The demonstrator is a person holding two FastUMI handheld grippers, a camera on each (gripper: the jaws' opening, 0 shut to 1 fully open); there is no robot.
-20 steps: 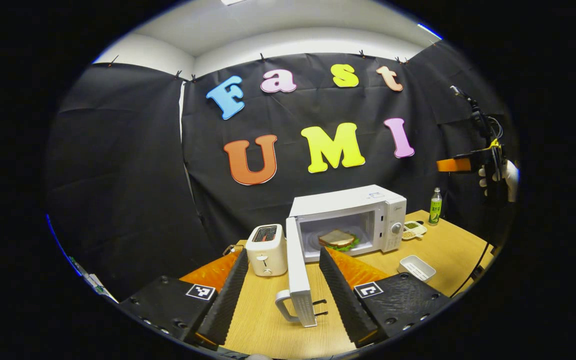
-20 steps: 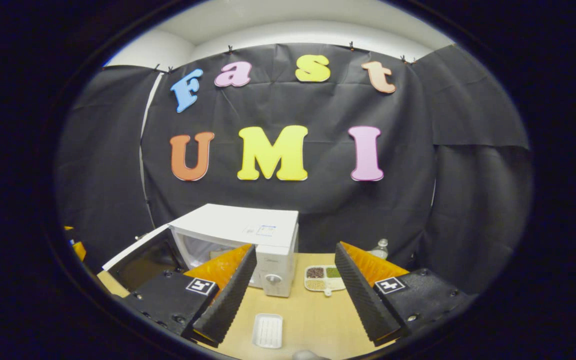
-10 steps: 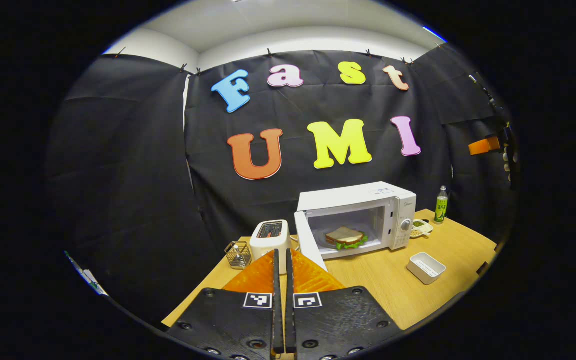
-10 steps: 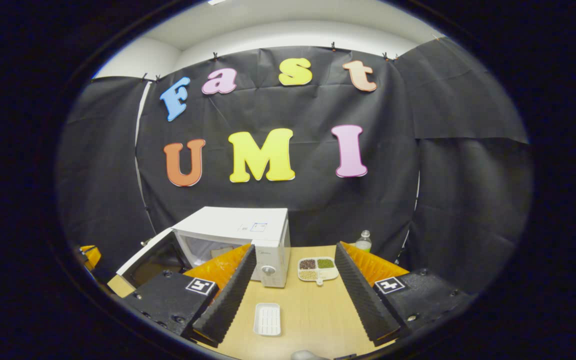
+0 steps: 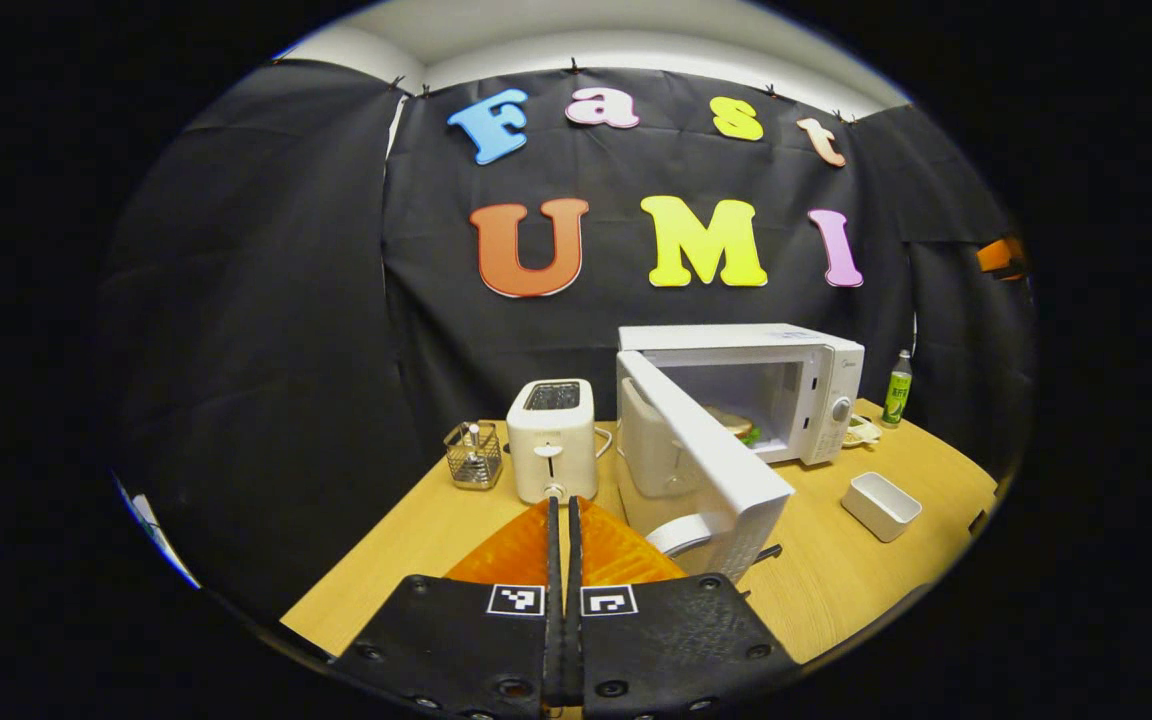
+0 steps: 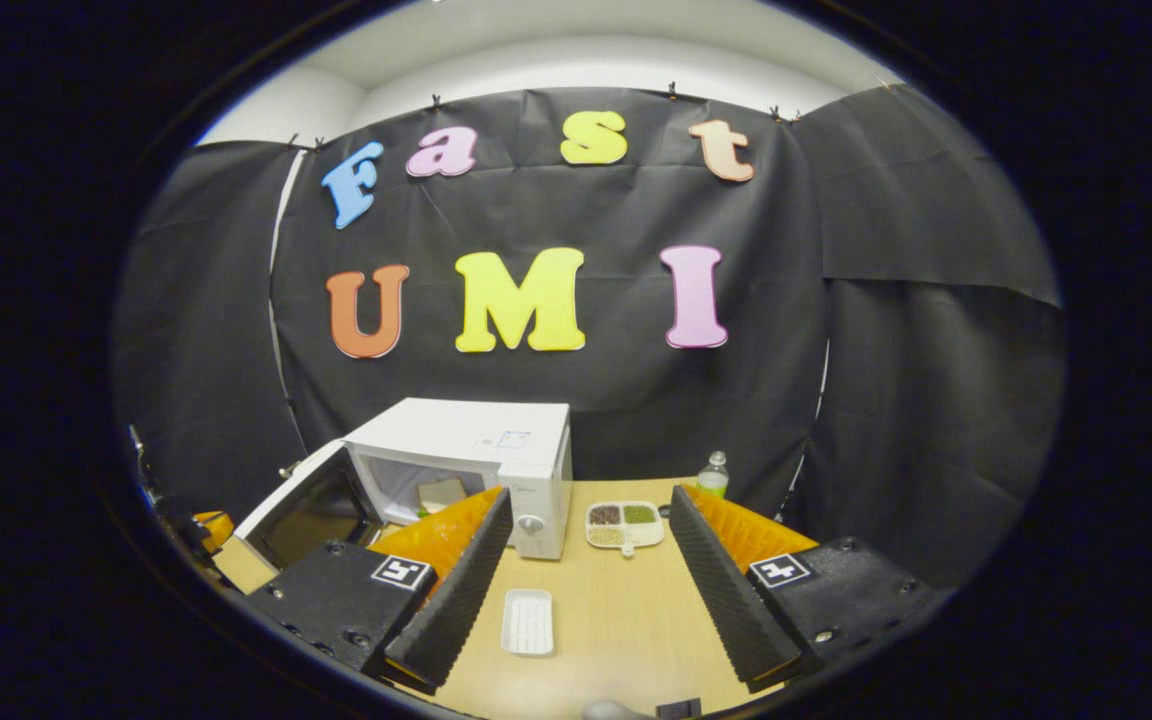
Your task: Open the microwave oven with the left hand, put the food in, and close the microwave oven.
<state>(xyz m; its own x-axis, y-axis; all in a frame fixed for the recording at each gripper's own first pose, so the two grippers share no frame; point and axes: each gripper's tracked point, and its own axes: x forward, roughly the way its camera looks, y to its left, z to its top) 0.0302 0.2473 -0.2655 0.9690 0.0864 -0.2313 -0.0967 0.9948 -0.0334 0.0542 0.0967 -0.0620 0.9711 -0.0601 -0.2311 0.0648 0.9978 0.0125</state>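
The white microwave (image 5: 751, 385) stands at the back of the wooden table (image 5: 416, 545), its door (image 5: 711, 470) swung out toward me. A sandwich (image 5: 736, 425) lies inside, half hidden by the door. My left gripper (image 5: 563, 508) is shut with nothing between its fingers, low over the table, just left of the door's outer face and handle (image 5: 684, 535). In the right gripper view the microwave (image 6: 481, 450) is at left with its door (image 6: 301, 510) open and the sandwich (image 6: 441, 492) inside. My right gripper (image 6: 591, 500) is open and empty, above the table.
A white toaster (image 5: 551, 440) and a wire basket (image 5: 473, 455) stand left of the microwave. A small white tray (image 5: 881, 505), a sectioned dish (image 6: 621, 522) of grains and a green bottle (image 5: 898, 388) are on its right. The table's edge runs close below the left gripper.
My left gripper has gone from open to shut and moved left, round to the outer side of the microwave door. The right gripper has stayed open and drifted only slightly.
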